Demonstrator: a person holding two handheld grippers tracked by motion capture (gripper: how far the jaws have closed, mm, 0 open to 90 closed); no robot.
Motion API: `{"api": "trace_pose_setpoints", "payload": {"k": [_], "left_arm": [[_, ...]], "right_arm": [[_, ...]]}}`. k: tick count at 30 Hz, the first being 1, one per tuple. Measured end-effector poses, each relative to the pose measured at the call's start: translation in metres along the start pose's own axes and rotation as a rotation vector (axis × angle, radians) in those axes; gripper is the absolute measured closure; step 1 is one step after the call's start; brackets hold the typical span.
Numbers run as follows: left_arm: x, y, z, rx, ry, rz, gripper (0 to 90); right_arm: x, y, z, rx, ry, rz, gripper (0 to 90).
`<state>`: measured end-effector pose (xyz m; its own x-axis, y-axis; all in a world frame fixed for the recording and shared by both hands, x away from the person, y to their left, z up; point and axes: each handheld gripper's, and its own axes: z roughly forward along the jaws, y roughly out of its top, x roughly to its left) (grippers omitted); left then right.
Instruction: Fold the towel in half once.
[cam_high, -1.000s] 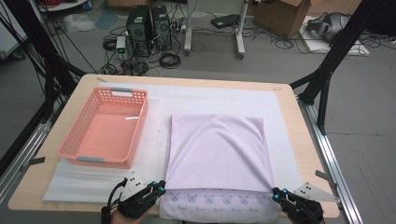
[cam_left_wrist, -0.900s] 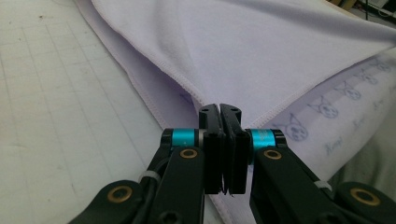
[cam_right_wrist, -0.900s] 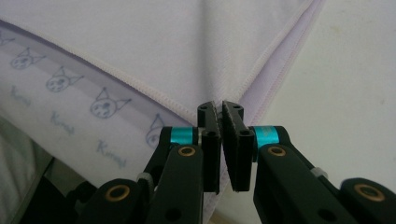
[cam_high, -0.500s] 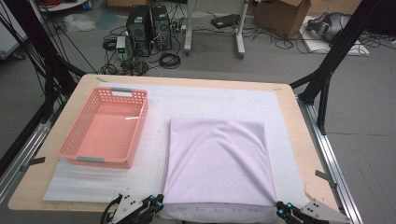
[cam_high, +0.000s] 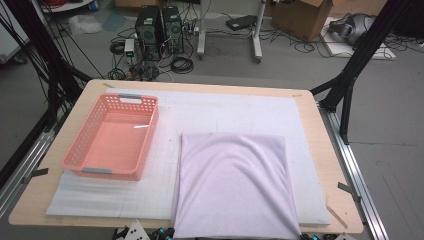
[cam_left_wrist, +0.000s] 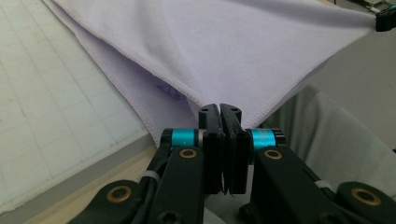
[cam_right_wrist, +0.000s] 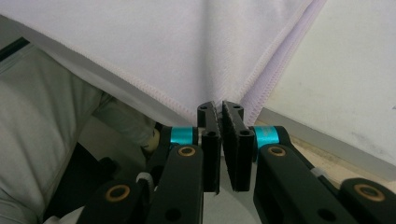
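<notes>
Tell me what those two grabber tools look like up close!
Each one is made of glossy black plastic. The left gripper has two flat black jaws, turquoise metal collars beside them, and brass-coloured round pivots on its chunky arms. The right gripper looks the same, with ridged faces on its jaws. The person wears light grey-green clothing.

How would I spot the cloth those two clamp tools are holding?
Find the wooden table with the white foam mat. On the mat's right half, beside the pink basket, lies the lilac cloth. It is the one soft, wrinkled thing, its near edge hanging over the table's front.
</notes>
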<state>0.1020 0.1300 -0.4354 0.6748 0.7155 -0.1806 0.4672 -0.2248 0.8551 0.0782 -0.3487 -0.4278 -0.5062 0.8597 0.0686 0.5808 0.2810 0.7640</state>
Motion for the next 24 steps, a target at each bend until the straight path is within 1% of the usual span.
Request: {"api": "trace_pose_setpoints", "payload": {"k": [1, 2, 3, 4, 6, 7, 10, 14, 16, 18, 19, 21, 23, 24], "left_arm": [[0.002, 0.002, 0.002, -0.005, 0.010, 0.002, 80.9], [0.006, 0.004, 0.004, -0.008, 0.014, -0.011, 73.5], [0.010, 0.008, 0.005, -0.016, 0.020, -0.022, 68.0], [0.014, 0.011, 0.006, -0.030, 0.027, -0.029, 63.8], [0.022, 0.018, 0.009, -0.049, 0.038, -0.042, 60.3], [0.026, 0.020, 0.011, -0.053, 0.044, -0.045, 59.9], [0.036, 0.026, 0.019, -0.043, 0.047, -0.053, 60.0], [0.048, 0.031, 0.029, -0.040, 0.056, -0.063, 63.1], [0.054, 0.036, 0.035, -0.040, 0.057, -0.061, 66.3], [0.058, 0.041, 0.041, -0.039, 0.059, -0.055, 67.6], [0.061, 0.043, 0.045, -0.040, 0.059, -0.053, 68.6], [0.066, 0.047, 0.053, -0.030, 0.060, -0.054, 68.7], [0.070, 0.051, 0.063, -0.009, 0.065, -0.045, 68.0], [0.073, 0.054, 0.068, 0.003, 0.065, -0.048, 67.1]], "right_arm": [[-0.001, 0.001, 0.002, 0.000, -0.009, -0.005, 83.0], [-0.001, 0.002, 0.003, -0.002, -0.016, 0.004, 76.1], [-0.003, 0.003, 0.004, -0.012, -0.022, 0.020, 69.3], [-0.005, 0.005, 0.005, -0.029, -0.023, 0.033, 67.3], [-0.010, 0.010, 0.006, -0.060, -0.031, 0.043, 65.6], [-0.012, 0.014, 0.007, -0.074, -0.040, 0.042, 65.5], [-0.017, 0.021, 0.014, -0.086, -0.061, 0.054, 66.1], [-0.019, 0.027, 0.024, -0.078, -0.070, 0.039, 66.4], [-0.021, 0.032, 0.029, -0.075, -0.074, 0.035, 66.5], [-0.024, 0.036, 0.034, -0.077, -0.080, 0.030, 66.5], [-0.025, 0.038, 0.036, -0.076, -0.081, 0.036, 66.5], [-0.028, 0.042, 0.042, -0.075, -0.083, 0.035, 66.5], [-0.032, 0.046, 0.048, -0.074, -0.086, 0.032, 66.5], [-0.033, 0.049, 0.051, -0.073, -0.089, 0.028, 66.5]]}}
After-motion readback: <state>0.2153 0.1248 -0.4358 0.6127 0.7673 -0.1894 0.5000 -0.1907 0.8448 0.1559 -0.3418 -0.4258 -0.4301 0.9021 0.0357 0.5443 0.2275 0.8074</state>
